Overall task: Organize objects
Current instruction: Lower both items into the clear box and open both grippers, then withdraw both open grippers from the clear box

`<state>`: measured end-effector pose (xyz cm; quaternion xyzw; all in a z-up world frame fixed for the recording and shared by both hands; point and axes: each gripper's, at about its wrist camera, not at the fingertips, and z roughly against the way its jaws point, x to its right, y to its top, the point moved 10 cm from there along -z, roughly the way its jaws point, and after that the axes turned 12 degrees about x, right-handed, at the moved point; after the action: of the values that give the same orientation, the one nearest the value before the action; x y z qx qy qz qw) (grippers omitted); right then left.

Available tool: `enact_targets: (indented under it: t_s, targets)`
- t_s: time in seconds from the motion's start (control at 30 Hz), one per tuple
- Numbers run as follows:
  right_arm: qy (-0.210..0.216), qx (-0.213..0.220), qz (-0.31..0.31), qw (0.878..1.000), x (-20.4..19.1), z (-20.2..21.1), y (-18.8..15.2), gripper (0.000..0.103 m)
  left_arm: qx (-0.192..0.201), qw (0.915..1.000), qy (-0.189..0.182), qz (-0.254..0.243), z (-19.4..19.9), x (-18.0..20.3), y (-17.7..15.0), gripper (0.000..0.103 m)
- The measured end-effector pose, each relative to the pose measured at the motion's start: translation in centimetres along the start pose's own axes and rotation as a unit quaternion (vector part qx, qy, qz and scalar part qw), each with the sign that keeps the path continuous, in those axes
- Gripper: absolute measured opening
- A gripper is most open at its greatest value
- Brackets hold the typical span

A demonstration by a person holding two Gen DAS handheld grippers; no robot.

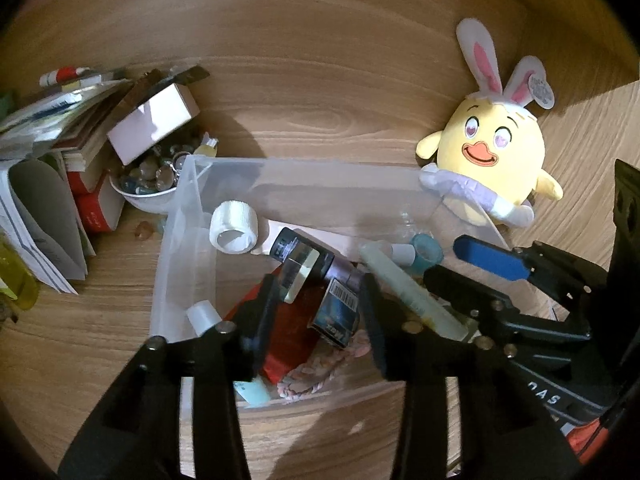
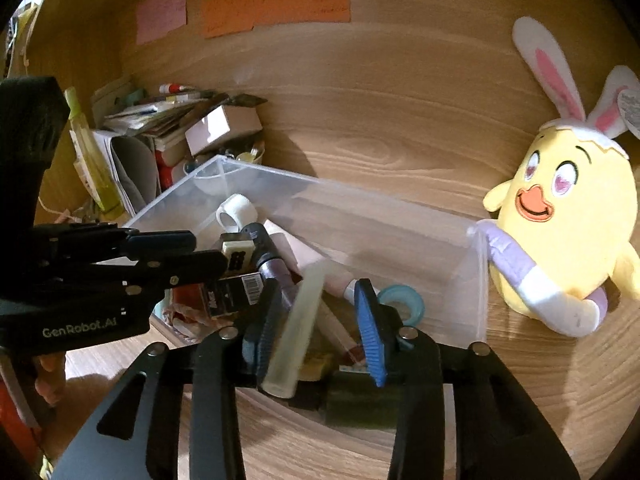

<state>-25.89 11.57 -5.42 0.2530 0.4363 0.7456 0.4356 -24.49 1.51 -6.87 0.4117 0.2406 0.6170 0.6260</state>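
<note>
Wood-grain desk (image 1: pixel 320 92) and a matching wooden back panel fill both views, with orange and pink sticky notes (image 2: pixel 276 2) stuck high on the panel. At the centre sits a clear plastic bin (image 1: pixel 320 184), its far wall rising above a jumble of small items already gathered inside: a white tape roll (image 1: pixel 232 232), a teal tape roll (image 2: pixel 402 300), a dark cosmetic bottle (image 1: pixel 304 260), a small dark barcoded box (image 1: pixel 338 312), a red packet (image 1: pixel 292 332) and a pink braided cord (image 1: pixel 316 376). The bin seems to serve as the collecting place for loose desk clutter.

To the left of the bin, a heap of books and papers (image 1: pixel 48 148) leans beside a white bowl of glass pebbles (image 1: pixel 148 184) with a pale pink box (image 1: pixel 154 120) resting on it. A yellow chick plush with rabbit ears (image 1: pixel 492 152) leans against the bin's right far corner, still outside it.

Both grippers point down into the bin. The left gripper (image 1: pixel 316 320) stands partly open over the barcoded box and red packet; its pads grip nothing. The right gripper (image 2: pixel 316 328) is also partly open, and a pale translucent tube (image 2: pixel 296 332) lies in the gap, leaning against the left pad and clear of the blue right pad, apparently released into the bin.
</note>
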Motion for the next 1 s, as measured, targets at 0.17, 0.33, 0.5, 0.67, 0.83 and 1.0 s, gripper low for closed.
enact_targets:
  t_s: [0.17, 0.33, 0.5, 0.67, 0.83, 1.0]
  targets:
    - [-0.012, 0.015, -0.009, 1.000, 0.7, 1.4, 0.6, 0.053, 0.019, 0.9998, 0.008, -0.009, 1.3, 0.3, 0.4, 0.070]
    - [-0.013, 0.030, -0.024, 0.999, 1.1, 3.5, 0.8, 0.067, 0.016, 0.9998, 0.001, -0.008, 2.2, 0.6, 0.1, 0.072]
    - [-0.018, 0.034, -0.027, 0.999, 1.3, 5.3, 0.1, 0.071, 0.019, 0.9995, 0.003, -0.024, 3.8, 1.3, -0.5, 0.076]
    - [-0.018, 0.033, -0.032, 0.999, 1.3, 6.7, -1.2, 0.074, 0.031, 0.9986, 0.008, -0.043, 5.9, 1.9, -1.2, 0.082]
    - [-0.015, 0.021, -0.037, 0.999, 1.2, 8.0, -3.2, 0.075, 0.034, 0.9978, 0.015, -0.055, 7.6, 2.3, -2.3, 0.088]
    - [-0.008, 0.002, -0.038, 0.999, 0.9, 9.0, -5.7, 0.075, 0.021, 0.9977, 0.023, -0.059, 8.4, 2.4, -4.4, 0.088]
